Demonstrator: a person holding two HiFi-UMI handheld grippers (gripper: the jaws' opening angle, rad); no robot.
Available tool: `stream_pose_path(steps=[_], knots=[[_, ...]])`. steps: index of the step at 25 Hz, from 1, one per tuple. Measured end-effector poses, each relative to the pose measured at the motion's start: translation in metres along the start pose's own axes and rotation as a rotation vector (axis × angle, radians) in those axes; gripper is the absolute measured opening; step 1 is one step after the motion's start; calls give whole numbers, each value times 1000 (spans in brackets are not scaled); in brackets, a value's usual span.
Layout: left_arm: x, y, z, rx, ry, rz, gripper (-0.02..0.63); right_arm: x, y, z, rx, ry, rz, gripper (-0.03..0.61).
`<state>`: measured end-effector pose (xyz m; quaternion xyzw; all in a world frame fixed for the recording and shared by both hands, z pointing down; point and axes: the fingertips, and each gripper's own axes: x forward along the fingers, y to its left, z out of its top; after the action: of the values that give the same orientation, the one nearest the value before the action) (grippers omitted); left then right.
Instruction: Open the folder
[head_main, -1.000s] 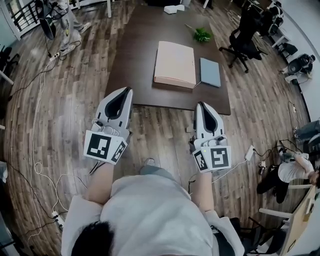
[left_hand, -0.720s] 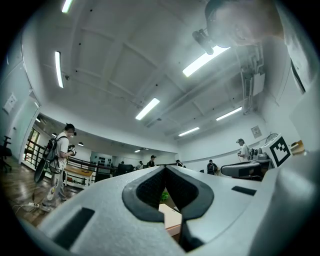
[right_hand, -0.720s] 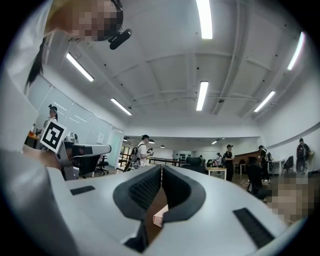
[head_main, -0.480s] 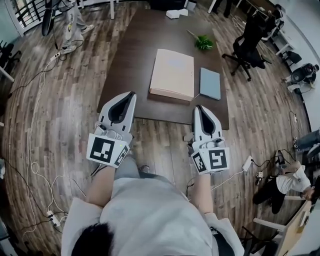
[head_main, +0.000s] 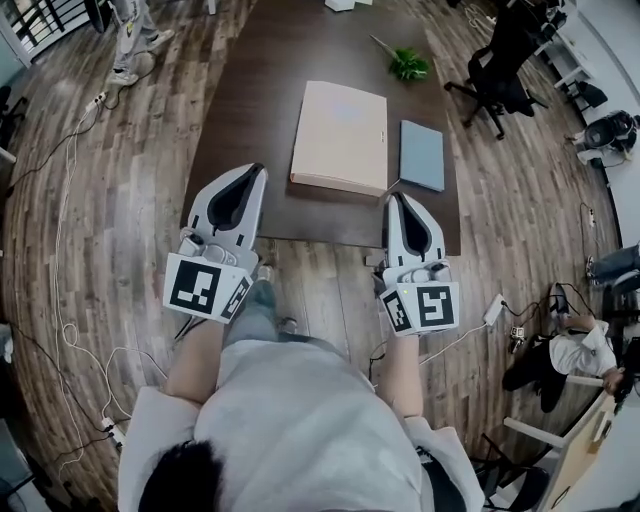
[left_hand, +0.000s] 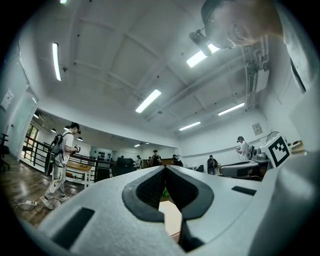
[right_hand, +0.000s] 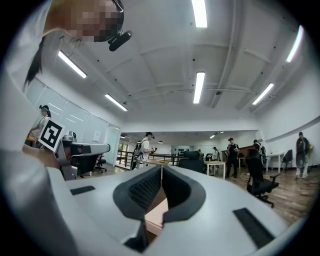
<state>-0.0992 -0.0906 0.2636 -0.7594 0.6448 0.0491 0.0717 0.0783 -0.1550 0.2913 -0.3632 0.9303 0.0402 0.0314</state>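
Folder (head_main: 340, 135): pale beige, lying flat and closed on the dark tabletop (head_main: 245, 95), ahead of both your grippers. Its cover is down, so nothing it may hold can be seen.

Nearest you, the left gripper (head_main: 259, 169) shows against the near left part of the tabletop. Its jaws are pressed together with nothing between them, and it stands to the left of the folder, clear of it.

The right gripper (head_main: 392, 196) shows at the tabletop's near edge. Its jaws are likewise pressed together and empty. Their tips lie close to the folder's near right corner without touching it.

Just beside the folder's right edge, separated by a narrow strip of bare tabletop, lies a grey-blue flat item (head_main: 421, 155), also closed.

Farther along the tabletop is a small green plant (head_main: 407, 66). Whether it stands in a pot cannot be told.

On the wooden floor (head_main: 120, 180) to the right of the tabletop stands a black office chair (head_main: 497, 70).
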Motion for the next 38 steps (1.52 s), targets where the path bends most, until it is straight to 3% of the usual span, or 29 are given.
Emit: stream_pose_path(steps=[16, 26, 36, 38], knots=[[120, 52, -58, 2, 85, -183, 8, 93, -59, -50, 48, 96, -171, 12], [163, 42, -124, 3, 210, -302, 8, 104, -87, -108, 114, 208, -256, 12], [165, -2, -212, 250, 412, -505, 14, 100, -111, -164, 199, 300, -321, 12], [162, -14, -231, 310, 454, -556, 90, 98, -114, -174, 217, 314, -333, 12]])
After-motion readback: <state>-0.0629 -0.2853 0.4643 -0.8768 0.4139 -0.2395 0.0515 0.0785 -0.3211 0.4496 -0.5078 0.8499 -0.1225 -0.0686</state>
